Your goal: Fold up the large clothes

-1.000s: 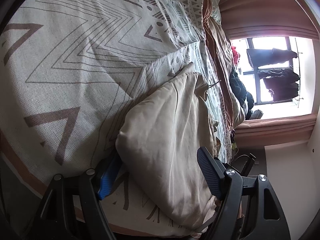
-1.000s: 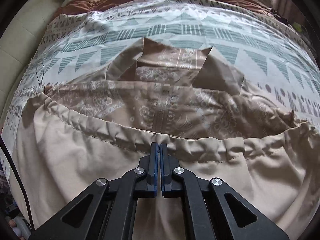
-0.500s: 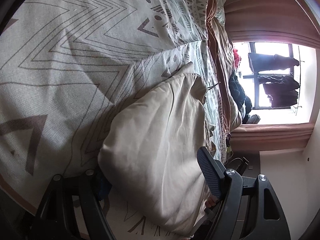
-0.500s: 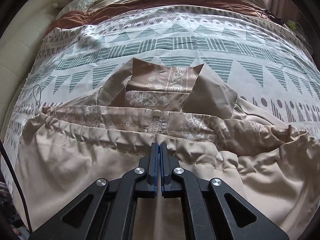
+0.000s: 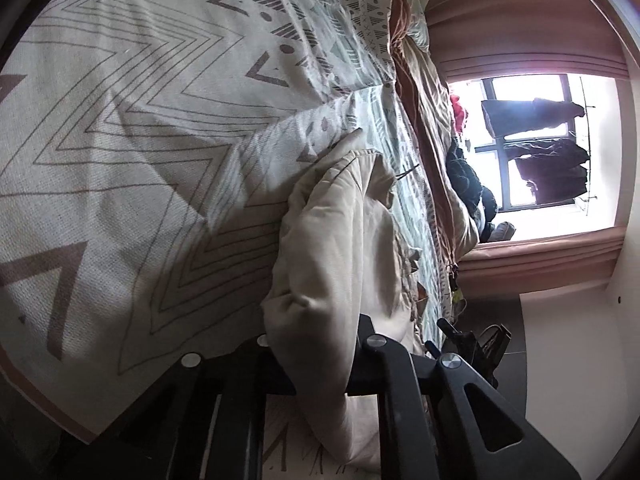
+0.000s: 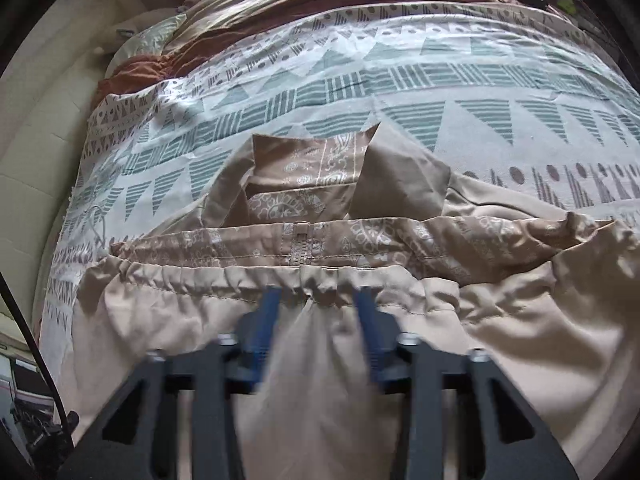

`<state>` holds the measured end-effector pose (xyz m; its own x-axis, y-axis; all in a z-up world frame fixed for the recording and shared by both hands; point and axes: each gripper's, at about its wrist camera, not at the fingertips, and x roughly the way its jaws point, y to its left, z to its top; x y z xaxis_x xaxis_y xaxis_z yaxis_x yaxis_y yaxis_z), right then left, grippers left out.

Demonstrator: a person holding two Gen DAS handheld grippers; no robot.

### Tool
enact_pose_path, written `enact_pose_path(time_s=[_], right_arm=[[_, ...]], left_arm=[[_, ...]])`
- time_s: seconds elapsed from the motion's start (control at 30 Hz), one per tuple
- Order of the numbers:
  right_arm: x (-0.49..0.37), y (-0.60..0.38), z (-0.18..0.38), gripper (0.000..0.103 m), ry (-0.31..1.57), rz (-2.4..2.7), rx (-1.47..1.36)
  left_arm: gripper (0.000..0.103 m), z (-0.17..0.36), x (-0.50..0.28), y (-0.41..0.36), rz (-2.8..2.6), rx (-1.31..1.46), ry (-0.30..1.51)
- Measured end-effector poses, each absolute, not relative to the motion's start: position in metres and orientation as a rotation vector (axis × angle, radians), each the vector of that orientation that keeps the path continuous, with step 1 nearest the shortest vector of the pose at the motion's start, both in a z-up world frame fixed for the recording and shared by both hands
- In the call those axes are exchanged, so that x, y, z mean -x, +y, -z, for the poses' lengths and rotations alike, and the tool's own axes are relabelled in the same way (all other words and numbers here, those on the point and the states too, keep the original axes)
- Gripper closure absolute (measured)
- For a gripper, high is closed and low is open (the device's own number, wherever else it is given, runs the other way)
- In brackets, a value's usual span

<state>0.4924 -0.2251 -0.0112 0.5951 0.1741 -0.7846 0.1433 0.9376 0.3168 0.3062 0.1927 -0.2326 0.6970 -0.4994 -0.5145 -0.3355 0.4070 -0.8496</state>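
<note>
A large beige jacket (image 6: 500,320) with a brown paisley lining (image 6: 304,184) lies on a patterned bedspread (image 6: 360,80). Its elastic hem (image 6: 200,276) is folded up over the lining, and the collar sticks out beyond it. My right gripper (image 6: 316,300) is open, its blue fingers (image 6: 268,308) on either side of the hem's middle. In the left wrist view, my left gripper (image 5: 316,360) is shut on a bunched fold of the beige jacket (image 5: 340,248), which lies on the bedspread (image 5: 140,120).
A window (image 5: 540,140) with dark clothes hanging and pink curtains (image 5: 540,264) lies beyond the bed. Brown and beige bedding (image 6: 320,8) is piled at the bed's far end. A dark cable (image 6: 28,340) runs down the bed's left side.
My right gripper has opened and let go of the hem after moving it up over the lining. My left gripper has closed on the jacket's fold.
</note>
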Motion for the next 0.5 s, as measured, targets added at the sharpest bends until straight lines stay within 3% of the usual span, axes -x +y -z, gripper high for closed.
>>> enact_pose_path(time_s=[0.03, 0.33, 0.4, 0.47, 0.5], right_arm=[[-0.481, -0.225, 0.005, 0.013, 0.92, -0.028, -0.377], [-0.363, -0.21, -0.019, 0.013, 0.85, -0.064, -0.355], [-0.341, -0.204, -0.018, 0.023, 0.86, -0.087, -0.364], [-0.323, -0.201, -0.015, 0.051, 0.883, -0.113, -0.394], [-0.315, -0.199, -0.01, 0.055, 0.895, -0.123, -0.408]], left_arm=[[0.089, 0.229, -0.307, 0.192, 0.132, 1.187, 0.835], [0.09, 0.189, -0.317, 0.179, 0.249, 1.165, 0.775], [0.09, 0.182, -0.321, 0.176, 0.26, 1.155, 0.771], [0.09, 0.175, -0.324, 0.173, 0.275, 1.147, 0.767], [0.091, 0.172, -0.325, 0.173, 0.286, 1.147, 0.763]])
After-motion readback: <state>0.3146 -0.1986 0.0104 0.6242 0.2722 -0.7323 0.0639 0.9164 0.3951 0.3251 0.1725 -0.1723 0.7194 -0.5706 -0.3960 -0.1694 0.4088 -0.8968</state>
